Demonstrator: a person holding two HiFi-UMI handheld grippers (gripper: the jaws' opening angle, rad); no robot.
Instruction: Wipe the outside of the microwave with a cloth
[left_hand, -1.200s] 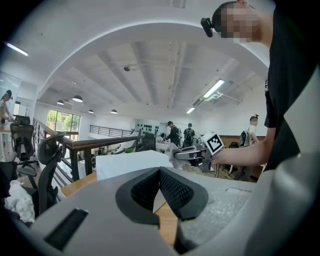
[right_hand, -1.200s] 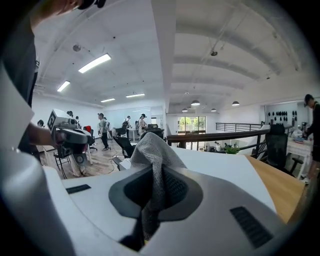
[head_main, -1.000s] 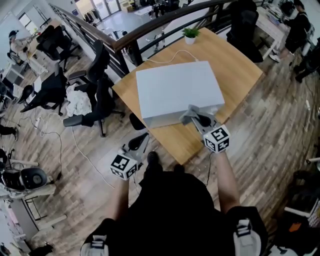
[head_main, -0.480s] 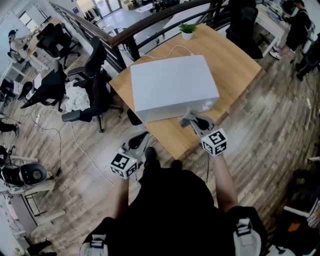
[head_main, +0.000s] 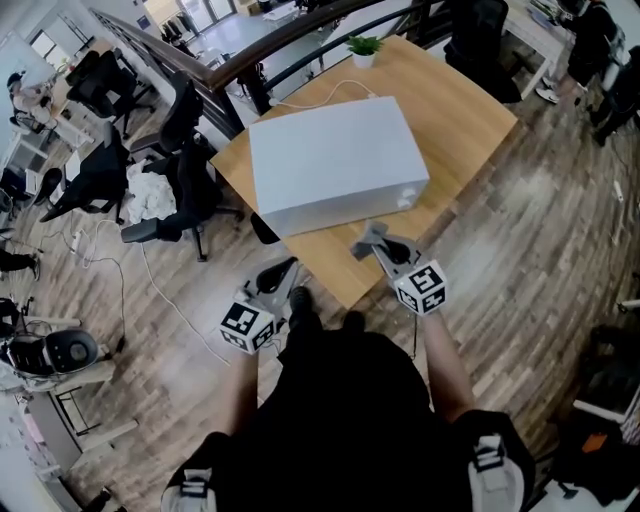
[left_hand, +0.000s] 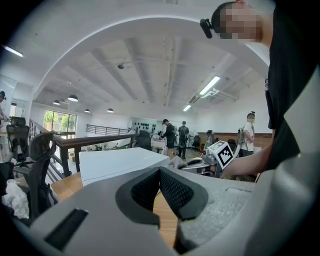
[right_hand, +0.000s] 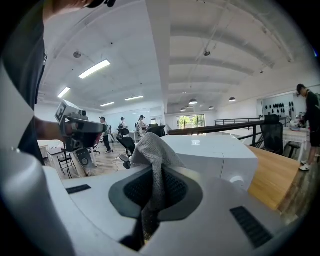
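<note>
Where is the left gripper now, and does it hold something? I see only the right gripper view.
Observer: The left gripper is off the table, beside its near-left edge.
Operator: And its fingers?
Observer: Its fingers are together, with nothing between them.
Operator: What stands behind the microwave?
Observer: A small potted plant, at the table's far corner.

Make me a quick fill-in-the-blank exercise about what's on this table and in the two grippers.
1. The right gripper is shut on a grey ____.
2. The white microwave stands on a ____ table.
3. The pot at the table's far corner holds a green ____.
4. The left gripper is shut and holds ____.
Missing words: cloth; wooden; plant; nothing.
</note>
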